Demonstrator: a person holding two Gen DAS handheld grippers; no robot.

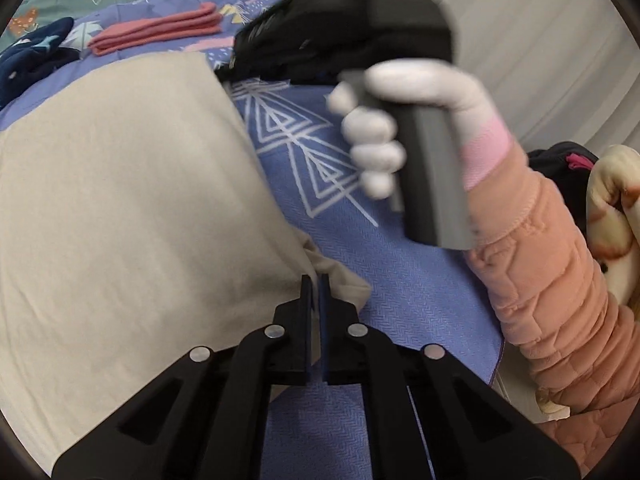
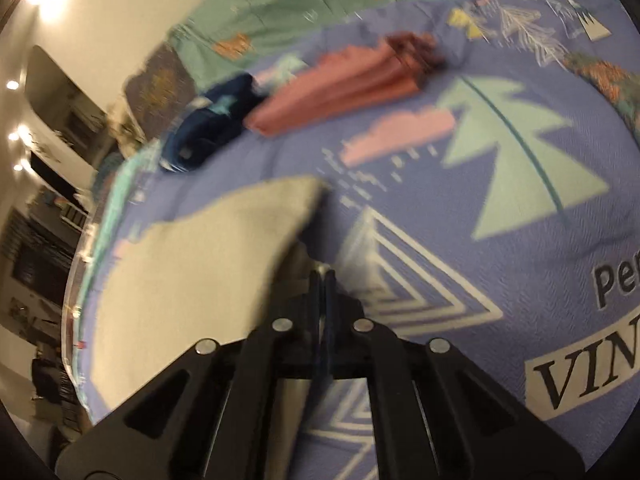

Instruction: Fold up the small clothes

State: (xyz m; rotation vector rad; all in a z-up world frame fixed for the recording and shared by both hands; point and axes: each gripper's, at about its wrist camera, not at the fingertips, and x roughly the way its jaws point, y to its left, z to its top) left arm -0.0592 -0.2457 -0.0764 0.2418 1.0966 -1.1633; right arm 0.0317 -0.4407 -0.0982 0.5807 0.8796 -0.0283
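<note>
Two corners of beige garment [image 1: 132, 184] pinched: near by left gripper [image 1: 315, 280], far by right gripper [image 2: 322, 276]; cloth stretched between, leftward.

A beige garment [image 1: 120, 200] lay on the bed cover [image 1: 360, 280], at the left in the left wrist view. Behind it lay a folded cloth [image 1: 160, 32], with a dark garment [image 1: 36, 56] to its left.
</note>
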